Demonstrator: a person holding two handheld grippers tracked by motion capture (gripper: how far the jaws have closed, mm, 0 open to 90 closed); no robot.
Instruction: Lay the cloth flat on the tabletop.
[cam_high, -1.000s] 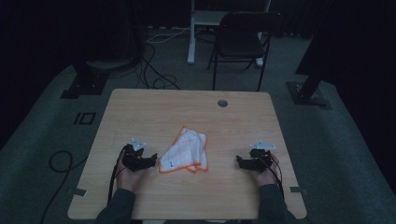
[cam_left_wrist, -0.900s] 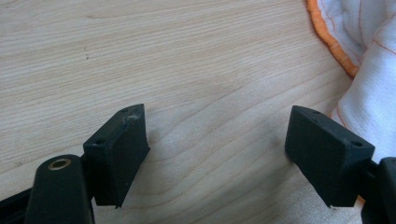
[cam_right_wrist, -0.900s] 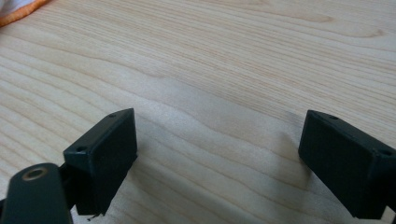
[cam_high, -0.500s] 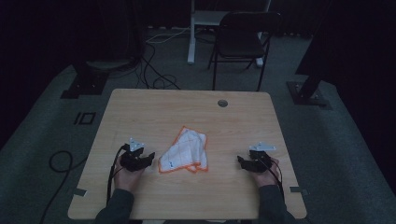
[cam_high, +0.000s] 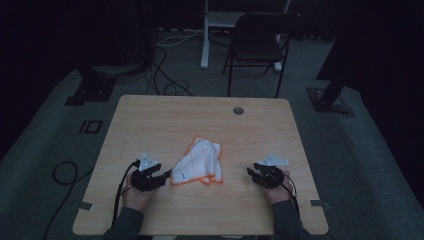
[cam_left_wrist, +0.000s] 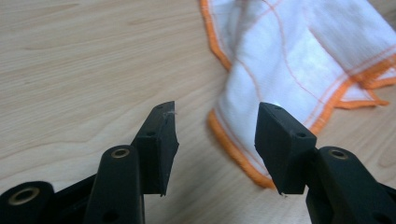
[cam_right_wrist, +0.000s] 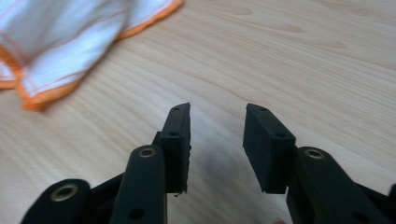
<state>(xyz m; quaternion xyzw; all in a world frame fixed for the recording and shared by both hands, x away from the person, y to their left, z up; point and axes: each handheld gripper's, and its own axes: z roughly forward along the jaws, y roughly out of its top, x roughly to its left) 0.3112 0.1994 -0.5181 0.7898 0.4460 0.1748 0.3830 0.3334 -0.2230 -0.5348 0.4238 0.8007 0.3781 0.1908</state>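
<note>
A crumpled white cloth with orange hem and thin orange check lines (cam_high: 198, 162) lies on the light wooden table (cam_high: 200, 120), near the middle of the half closest to the person. The left gripper (cam_high: 161, 176) is just beside the cloth's left edge, held in the person's left hand (cam_high: 136, 192). In the left gripper view, its jaws have just been closing but stand apart; bare tabletop and the orange hem of the cloth (cam_left_wrist: 299, 70) lie beyond the gap, and nothing is pinched. The right gripper (cam_high: 251, 174) is well apart from the cloth, to its right. Its jaws have likewise just been closing, remain parted, and hold nothing; the cloth (cam_right_wrist: 60, 42) shows farther off. A black folding chair (cam_high: 262, 40) stands beyond the table.
</note>
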